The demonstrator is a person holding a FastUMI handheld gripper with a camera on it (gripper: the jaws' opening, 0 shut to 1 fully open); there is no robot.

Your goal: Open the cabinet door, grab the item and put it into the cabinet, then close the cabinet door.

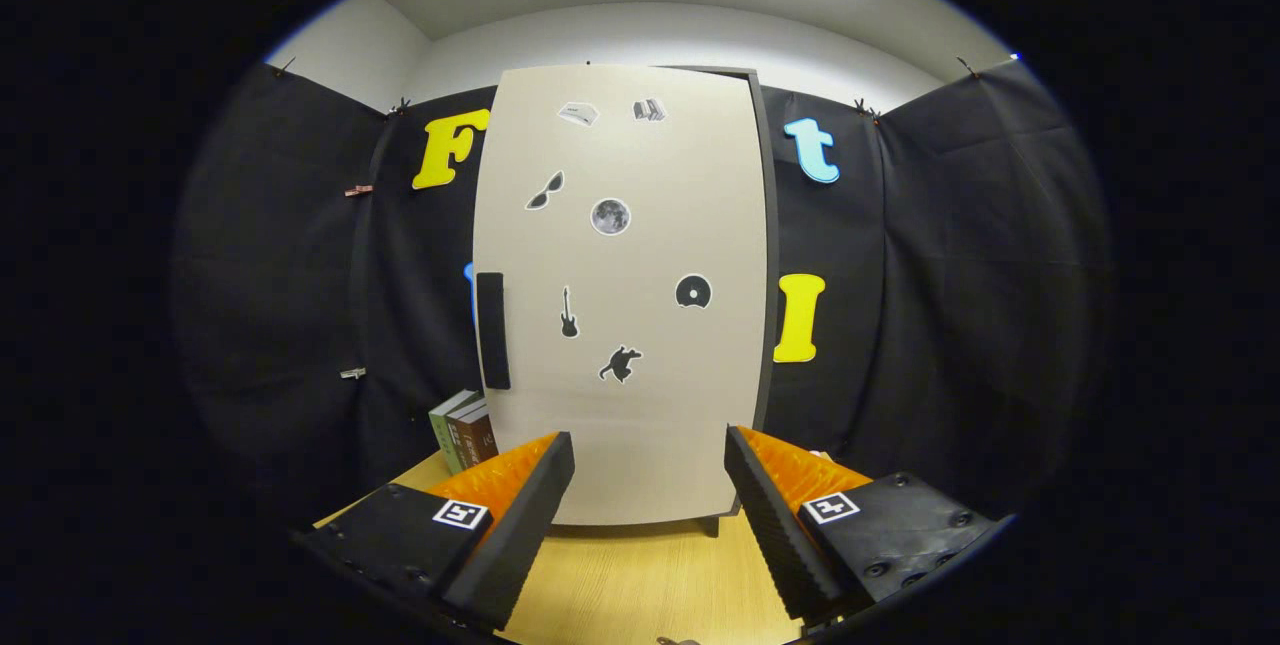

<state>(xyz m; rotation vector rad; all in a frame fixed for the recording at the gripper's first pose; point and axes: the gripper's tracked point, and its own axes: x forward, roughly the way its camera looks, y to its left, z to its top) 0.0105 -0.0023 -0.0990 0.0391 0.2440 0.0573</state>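
A tall cabinet stands straight ahead on the wooden table (640, 575), its beige door (640, 405) shut and dotted with small stickers. A dark vertical handle (492, 330) sits on the door's left edge, about halfway up. My gripper (650, 460) is open, with nothing between its fingers, a short way in front of the lower part of the door. The handle lies above and left of the left finger. A few books (465, 430) stand upright beside the cabinet's lower left corner, just beyond the left finger.
Black cloth walls close in the booth behind and on both sides of the cabinet. Bare tabletop runs between my fingers and the cabinet's foot (710, 525).
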